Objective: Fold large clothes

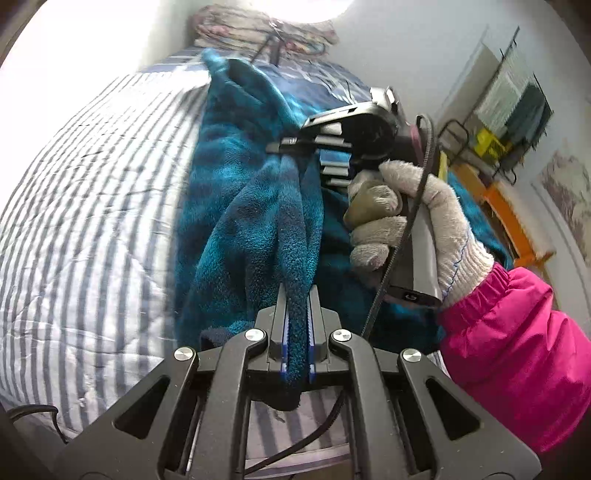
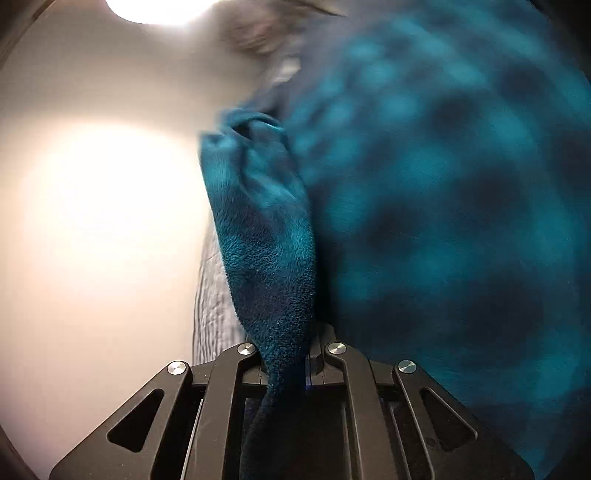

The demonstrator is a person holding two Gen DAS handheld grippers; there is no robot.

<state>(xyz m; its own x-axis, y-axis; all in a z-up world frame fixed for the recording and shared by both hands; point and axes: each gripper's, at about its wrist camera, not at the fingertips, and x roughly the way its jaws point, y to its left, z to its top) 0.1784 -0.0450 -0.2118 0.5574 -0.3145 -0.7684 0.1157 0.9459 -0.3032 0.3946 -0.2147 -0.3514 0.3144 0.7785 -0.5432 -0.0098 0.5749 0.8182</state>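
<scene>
A teal fleece garment (image 1: 236, 206) lies bunched on a bed with a blue-and-white striped quilt (image 1: 92, 203). My left gripper (image 1: 297, 295) is shut on a fold of the fleece, which runs up between its blue pads. Further up the same fold, my right gripper (image 1: 280, 146) is shut on the fleece, held by a hand in a grey knit glove (image 1: 424, 210) with a pink sleeve (image 1: 517, 350). In the right wrist view the right gripper (image 2: 312, 343) pinches a rolled teal edge (image 2: 273, 258), and blurred fleece (image 2: 443, 221) fills the right side.
A pile of patterned bedding (image 1: 258, 29) sits at the far end of the bed. An orange frame (image 1: 509, 206) and a wire rack (image 1: 517, 99) stand against the wall on the right. A black cable (image 1: 410, 218) runs over the gloved hand.
</scene>
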